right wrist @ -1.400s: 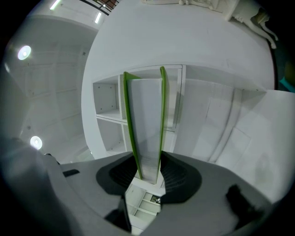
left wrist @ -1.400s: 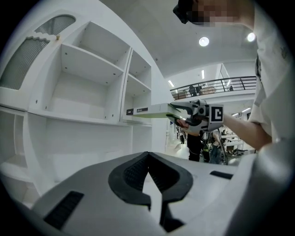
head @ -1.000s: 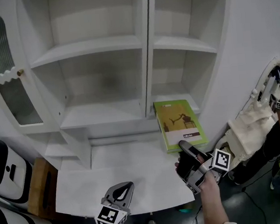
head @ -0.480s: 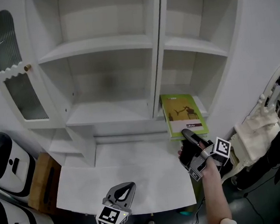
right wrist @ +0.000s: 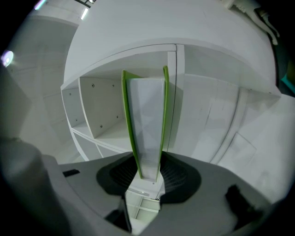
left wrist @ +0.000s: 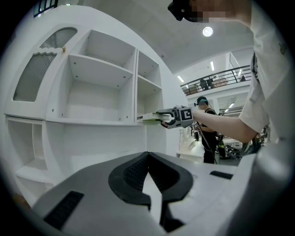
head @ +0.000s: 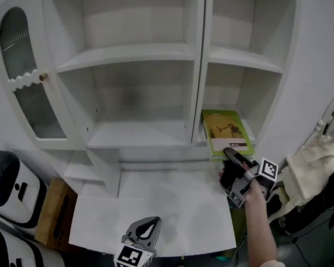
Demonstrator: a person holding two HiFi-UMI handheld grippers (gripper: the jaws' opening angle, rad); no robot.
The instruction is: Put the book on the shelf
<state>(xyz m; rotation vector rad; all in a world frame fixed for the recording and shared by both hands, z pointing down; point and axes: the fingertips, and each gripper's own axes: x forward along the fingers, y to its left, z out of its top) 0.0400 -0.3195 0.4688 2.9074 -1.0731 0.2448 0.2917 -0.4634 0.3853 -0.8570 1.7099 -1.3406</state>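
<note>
The green book (head: 228, 131) lies flat, its far end reaching into the lower right compartment (head: 236, 91) of the white cabinet (head: 130, 54). My right gripper (head: 233, 157) is shut on the book's near edge. In the right gripper view the book (right wrist: 146, 124) stands edge-on between the jaws of that gripper (right wrist: 148, 173), white pages between green covers. My left gripper (head: 147, 223) hovers low over the white tabletop (head: 163, 212), shut and holding nothing. The left gripper view looks past its own shut gripper (left wrist: 147, 156) to the book (left wrist: 150, 118) and the right gripper (left wrist: 167, 122) at the cabinet.
The cabinet's glass-paned door (head: 28, 90) stands open at the left. Two white-and-black devices (head: 4, 181) and a wooden box (head: 51, 211) sit low on the left. A white cloth bag (head: 311, 163) hangs at the right. The upper shelves (head: 124, 56) hold nothing.
My right gripper has carried the book forward, toward the cabinet, so more of it now sits inside the lower right compartment. The left gripper has stayed where it was.
</note>
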